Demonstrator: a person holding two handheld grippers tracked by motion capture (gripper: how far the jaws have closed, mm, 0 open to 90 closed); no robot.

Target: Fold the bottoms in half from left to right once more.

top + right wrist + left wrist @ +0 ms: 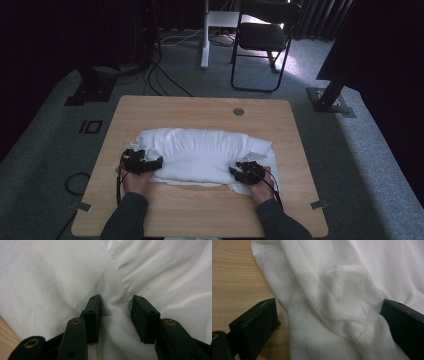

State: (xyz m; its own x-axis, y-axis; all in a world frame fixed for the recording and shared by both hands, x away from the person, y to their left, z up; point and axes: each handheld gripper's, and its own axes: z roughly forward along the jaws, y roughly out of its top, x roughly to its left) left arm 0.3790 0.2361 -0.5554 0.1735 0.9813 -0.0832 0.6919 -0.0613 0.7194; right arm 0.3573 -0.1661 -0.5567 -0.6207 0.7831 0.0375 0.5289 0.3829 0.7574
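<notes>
Folding this white cloth (pixel 202 155), bunched mid-table, goes best if the right gripper (pixel 116 305) keeps its narrow pinch on a fold while the left gripper (pixel 328 315), jaws wide apart around loose fabric, closes on the edge.

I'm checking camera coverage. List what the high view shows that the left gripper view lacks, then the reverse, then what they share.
High view alone: the whole white cloth bunched across the wooden table, both forearms, the right gripper at the cloth's near right corner, a round hole in the tabletop, and a black chair on the carpet behind.

Left gripper view alone: the folds up close, with the two black fingers spread wide, cloth lying loose between them.

Shared: the white cloth, the wood tabletop and the left gripper.
</notes>
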